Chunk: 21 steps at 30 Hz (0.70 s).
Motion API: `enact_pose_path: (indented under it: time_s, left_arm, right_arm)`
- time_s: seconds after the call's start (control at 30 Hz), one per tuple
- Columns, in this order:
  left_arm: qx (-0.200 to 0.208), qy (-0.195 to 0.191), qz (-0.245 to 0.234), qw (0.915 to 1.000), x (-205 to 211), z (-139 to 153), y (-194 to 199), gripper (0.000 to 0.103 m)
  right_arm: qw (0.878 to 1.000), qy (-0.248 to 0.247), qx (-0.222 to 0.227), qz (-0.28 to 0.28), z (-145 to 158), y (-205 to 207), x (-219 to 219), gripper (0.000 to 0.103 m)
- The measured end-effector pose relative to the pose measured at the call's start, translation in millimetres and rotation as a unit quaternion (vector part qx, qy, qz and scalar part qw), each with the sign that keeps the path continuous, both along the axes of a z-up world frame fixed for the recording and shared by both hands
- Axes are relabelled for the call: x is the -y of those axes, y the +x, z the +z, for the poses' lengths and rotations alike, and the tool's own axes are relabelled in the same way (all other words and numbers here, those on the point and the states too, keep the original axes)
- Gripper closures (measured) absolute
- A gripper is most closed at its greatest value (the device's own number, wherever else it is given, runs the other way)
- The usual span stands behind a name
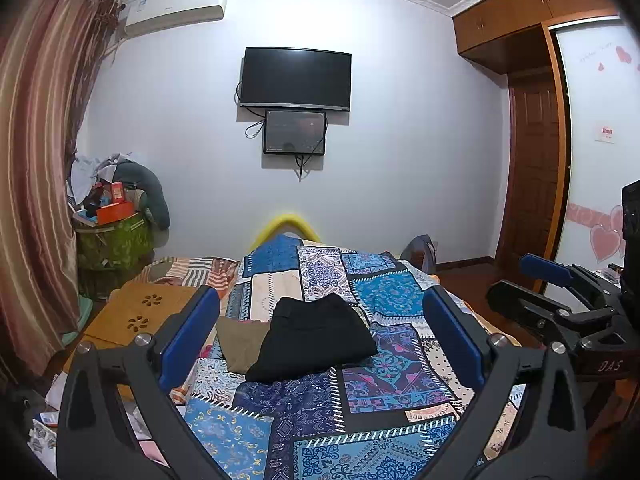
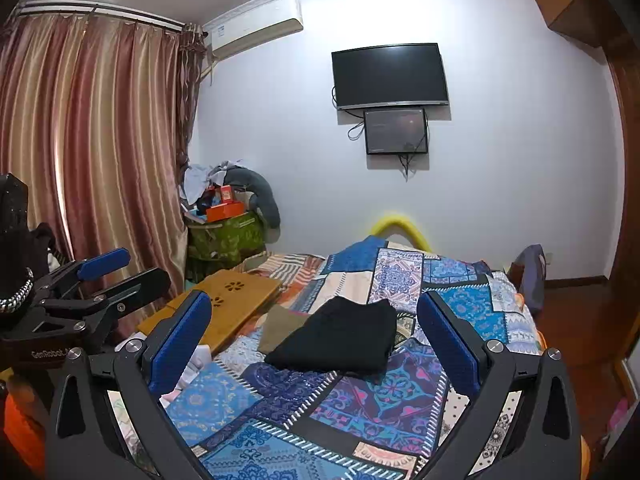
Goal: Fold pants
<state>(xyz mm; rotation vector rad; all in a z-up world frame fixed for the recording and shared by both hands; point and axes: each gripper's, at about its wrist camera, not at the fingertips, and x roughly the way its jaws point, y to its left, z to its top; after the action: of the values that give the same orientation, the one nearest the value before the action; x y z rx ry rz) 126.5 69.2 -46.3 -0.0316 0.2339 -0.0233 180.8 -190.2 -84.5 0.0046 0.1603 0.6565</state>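
A white wall carries a television; striped curtains hang left.

bed w/ patchwork quilt is carrying folded black pants, overlapping olive pants; wooden lap tray lying at its edge

black pants folded flat on patchwork bedspread
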Motion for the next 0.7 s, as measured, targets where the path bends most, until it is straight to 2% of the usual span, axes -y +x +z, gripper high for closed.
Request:
enact_pose_path:
  time_s: [0.7]
  left_arm:
    - [-0.001,0.006,-0.006,1.0000,6.2,-1.9,-0.7,0.000]
  right_arm:
    - [1.000,0.004,-0.003,-0.002,2.4,-5.4,0.9,0.001]
